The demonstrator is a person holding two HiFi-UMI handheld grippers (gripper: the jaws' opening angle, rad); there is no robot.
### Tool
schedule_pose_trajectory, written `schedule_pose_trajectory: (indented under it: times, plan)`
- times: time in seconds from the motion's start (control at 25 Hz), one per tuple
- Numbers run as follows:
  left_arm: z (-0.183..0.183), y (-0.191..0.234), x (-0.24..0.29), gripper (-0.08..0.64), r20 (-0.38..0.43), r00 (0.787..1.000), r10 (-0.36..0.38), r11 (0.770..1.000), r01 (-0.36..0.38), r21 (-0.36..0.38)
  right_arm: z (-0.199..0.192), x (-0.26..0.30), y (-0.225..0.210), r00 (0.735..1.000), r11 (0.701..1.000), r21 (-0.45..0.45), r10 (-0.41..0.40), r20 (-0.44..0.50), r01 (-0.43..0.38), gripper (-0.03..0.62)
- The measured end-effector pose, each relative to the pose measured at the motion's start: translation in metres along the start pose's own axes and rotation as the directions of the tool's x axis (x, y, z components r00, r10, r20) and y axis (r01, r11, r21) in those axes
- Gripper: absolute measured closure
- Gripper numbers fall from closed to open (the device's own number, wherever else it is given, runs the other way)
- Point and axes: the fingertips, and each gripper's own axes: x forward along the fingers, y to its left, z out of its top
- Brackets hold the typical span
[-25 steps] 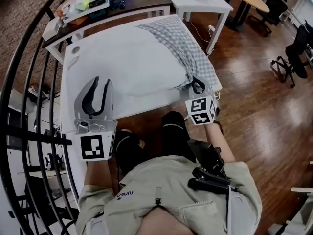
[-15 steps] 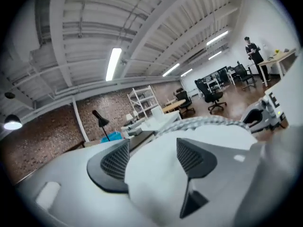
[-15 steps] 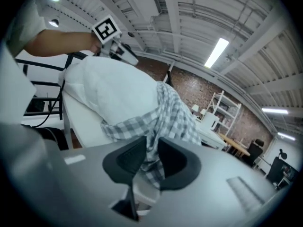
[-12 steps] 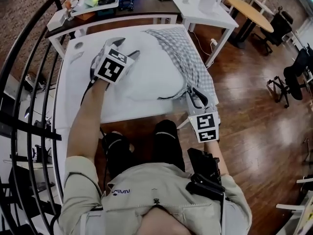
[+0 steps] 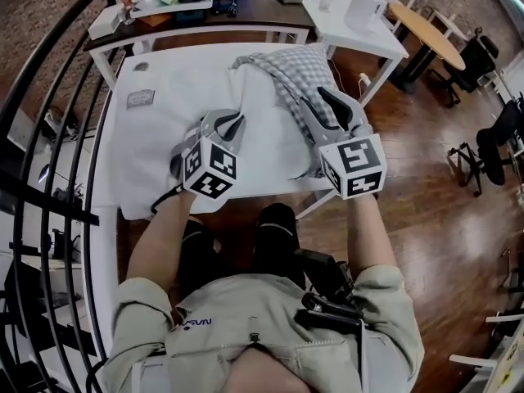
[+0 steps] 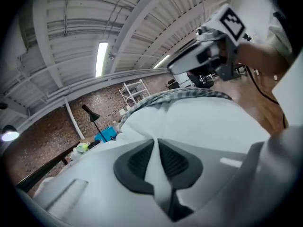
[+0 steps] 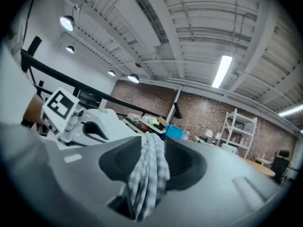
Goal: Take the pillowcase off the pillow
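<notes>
A white pillow (image 5: 255, 109) lies on the white-covered table (image 5: 155, 137). The grey checked pillowcase (image 5: 299, 68) is bunched over its far right end. My left gripper (image 5: 229, 121) sits on the pillow's near middle, jaws closing, and a fold of white pillow cloth (image 6: 152, 162) is pinched between its pads. My right gripper (image 5: 321, 101) is raised at the pillow's right side. Its jaws are opening, with a bunch of checked pillowcase (image 7: 150, 169) between them that touches both pads. In each gripper view the other gripper shows: the right gripper (image 6: 208, 56) and the left gripper (image 7: 90, 124).
A dark desk (image 5: 246, 19) with clutter and a white table (image 5: 352, 15) stand behind. A black railing (image 5: 49, 137) curves along the left. A small packet (image 5: 141, 98) lies on the table's left. A round wooden table (image 5: 426, 31) and chairs (image 5: 491, 97) stand on the right floor.
My left gripper swung from the near left edge out over the pillow, then came back to its near middle and closed on it. My right gripper rose and moved forward with the pillowcase.
</notes>
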Motion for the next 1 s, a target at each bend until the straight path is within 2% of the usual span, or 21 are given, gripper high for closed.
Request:
schedule_pose_trajectory:
  times: [0.2,0.32,0.36,0.4,0.44,0.52,0.56,0.64,0.68,0.76,0.84,0.92,1.0]
  plan:
    - [-0.003,-0.016,-0.016,0.537,0.037,0.997,0.060,0.997,-0.062,0.051,0.019,0.075,0.005,0.994,0.996,-0.056,0.070,-0.078,-0.075,0.402]
    - [-0.002,-0.022,-0.024,0.538,0.070,0.992,0.100,0.991,-0.106,0.083,0.002,0.116,0.018,0.970,0.984,-0.118,0.104,-0.219,-0.132,0.366]
    - [0.000,-0.020,-0.027,0.540,0.091,0.989,0.117,0.989,-0.124,0.081,-0.008,0.127,0.020,0.956,0.976,-0.166,0.092,-0.277,-0.141,0.365]
    - [0.003,-0.017,-0.033,0.542,0.119,0.984,0.133,0.988,-0.142,0.069,-0.017,0.136,0.018,0.943,0.964,-0.229,0.055,-0.328,-0.135,0.403]
    - [0.007,-0.011,-0.040,0.545,0.151,0.978,0.147,0.987,-0.156,0.046,-0.024,0.145,0.010,0.932,0.947,-0.301,-0.003,-0.362,-0.114,0.522]
    - [0.017,0.002,-0.060,0.546,0.216,0.962,0.167,0.986,-0.167,-0.017,-0.032,0.156,-0.014,0.914,0.911,-0.408,-0.118,-0.388,-0.056,0.552]
    - [0.023,0.008,-0.072,0.546,0.248,0.953,0.172,0.985,-0.165,-0.050,-0.034,0.159,-0.028,0.907,0.906,-0.422,-0.154,-0.393,-0.029,0.555]
    - [0.042,0.025,-0.100,0.548,0.326,0.927,0.187,0.981,-0.157,-0.118,-0.035,0.160,-0.055,0.899,0.915,-0.403,-0.194,-0.391,0.023,0.557]
    - [0.052,0.034,-0.114,0.548,0.371,0.905,0.208,0.974,-0.155,-0.168,-0.034,0.159,-0.068,0.899,0.920,-0.388,-0.211,-0.383,0.051,0.558]
    - [0.068,0.053,-0.135,0.548,0.433,0.862,0.264,0.946,-0.143,-0.291,-0.033,0.157,-0.095,0.897,0.927,-0.358,-0.248,-0.366,0.110,0.558]
    - [0.068,0.068,-0.146,0.548,0.431,0.856,0.285,0.926,-0.130,-0.354,-0.041,0.155,-0.120,0.885,0.933,-0.323,-0.281,-0.372,0.161,0.560]
    - [0.055,0.080,-0.148,0.548,0.415,0.867,0.275,0.932,-0.134,-0.337,-0.056,0.154,-0.139,0.864,0.941,-0.271,-0.302,-0.402,0.203,0.561]
    - [0.041,0.086,-0.143,0.548,0.401,0.876,0.269,0.933,-0.133,-0.335,-0.077,0.155,-0.150,0.843,0.956,-0.180,-0.290,-0.453,0.232,0.561]
